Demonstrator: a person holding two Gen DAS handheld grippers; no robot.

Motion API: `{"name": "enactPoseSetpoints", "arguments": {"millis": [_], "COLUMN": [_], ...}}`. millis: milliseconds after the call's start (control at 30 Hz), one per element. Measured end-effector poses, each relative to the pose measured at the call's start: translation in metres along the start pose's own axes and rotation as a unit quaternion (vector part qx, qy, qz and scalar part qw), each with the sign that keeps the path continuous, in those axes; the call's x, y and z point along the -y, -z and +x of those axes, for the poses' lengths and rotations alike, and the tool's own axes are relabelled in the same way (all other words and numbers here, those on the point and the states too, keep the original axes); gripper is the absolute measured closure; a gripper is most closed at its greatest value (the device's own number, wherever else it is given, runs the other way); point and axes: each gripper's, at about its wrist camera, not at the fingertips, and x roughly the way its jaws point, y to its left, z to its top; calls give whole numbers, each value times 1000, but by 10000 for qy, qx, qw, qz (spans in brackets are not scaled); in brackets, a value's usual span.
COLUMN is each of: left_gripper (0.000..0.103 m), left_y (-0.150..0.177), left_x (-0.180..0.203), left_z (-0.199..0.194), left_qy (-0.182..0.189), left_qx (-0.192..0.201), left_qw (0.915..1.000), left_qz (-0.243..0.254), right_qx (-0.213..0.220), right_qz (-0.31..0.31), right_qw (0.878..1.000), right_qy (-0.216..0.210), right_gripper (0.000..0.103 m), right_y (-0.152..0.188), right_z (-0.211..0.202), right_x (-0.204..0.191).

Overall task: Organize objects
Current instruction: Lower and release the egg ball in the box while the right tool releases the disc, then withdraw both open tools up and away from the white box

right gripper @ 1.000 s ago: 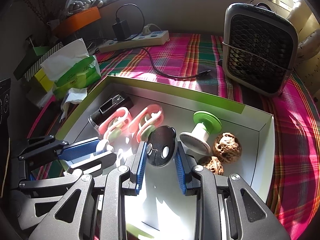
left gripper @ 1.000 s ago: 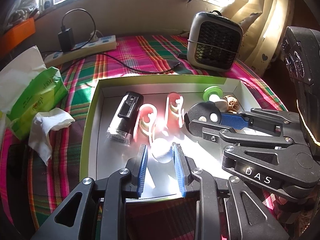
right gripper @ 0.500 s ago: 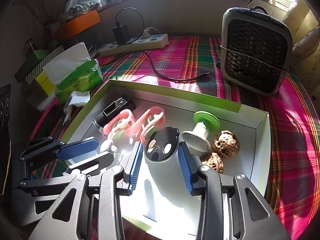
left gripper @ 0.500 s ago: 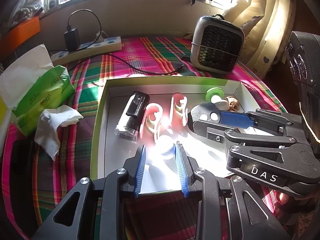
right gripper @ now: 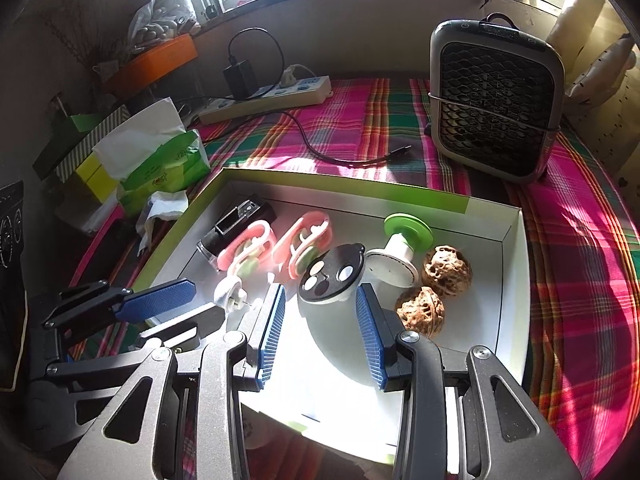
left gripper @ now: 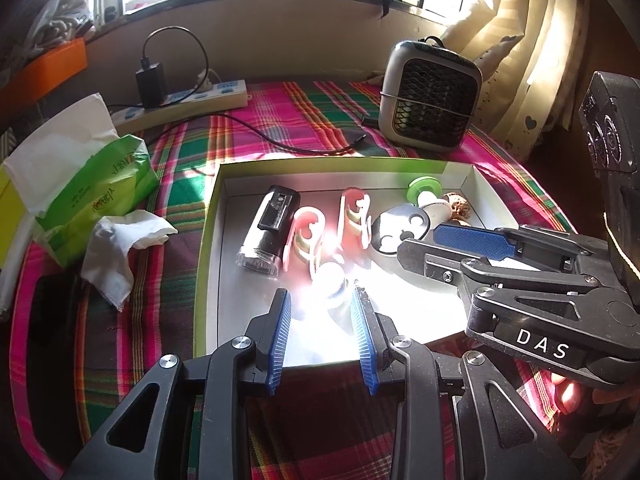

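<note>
A white box with a green rim (left gripper: 208, 216) (right gripper: 516, 264) holds a black lighter-like case (left gripper: 268, 232) (right gripper: 236, 224), two pink clips (left gripper: 304, 236) (right gripper: 300, 244), a small white ball-shaped piece (left gripper: 330, 282) (right gripper: 229, 294), a black round-topped grey object (right gripper: 332, 284) (left gripper: 400, 228), a green-capped white spool (right gripper: 400, 248) (left gripper: 426, 194) and two walnuts (right gripper: 434, 288). My left gripper (left gripper: 320, 308) is open, the white piece lying loose just beyond its pads. My right gripper (right gripper: 318, 300) is open around the grey object without touching it.
A grey desk fan (right gripper: 496, 104) (left gripper: 430, 94) stands at the back right. A power strip with charger and cable (left gripper: 180, 96) (right gripper: 272, 88) lies behind the box. A green tissue pack (left gripper: 84, 184) and crumpled tissue (left gripper: 120, 248) lie left. Plaid cloth covers the table.
Both grippers opened and drew back toward the box's near edge. The left released the white ball-shaped piece; the right released the grey object, which now rests in the box.
</note>
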Motion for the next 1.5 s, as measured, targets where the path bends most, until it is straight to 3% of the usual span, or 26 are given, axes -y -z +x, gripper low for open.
{"name": "enactPoseSetpoints", "arguments": {"millis": [100,833,1500], "left_gripper": [73,72,70], "left_y": [1,18,48], "left_x": [2,9,16], "left_z": [-5,-41,-42], "left_qy": [-39,14,464], "left_qx": [59,307,131], "left_qw": [10000,9995,9988], "left_qz": [36,81,32], "right_qx": [51,486,519], "right_qz": [36,213,260], "right_qw": [10000,9985,9967], "right_qy": [-14,116,565], "right_gripper": [58,58,58], "right_y": [2,26,69], "right_z": [-5,-51,-74], "right_x": [-1,-3,12]}}
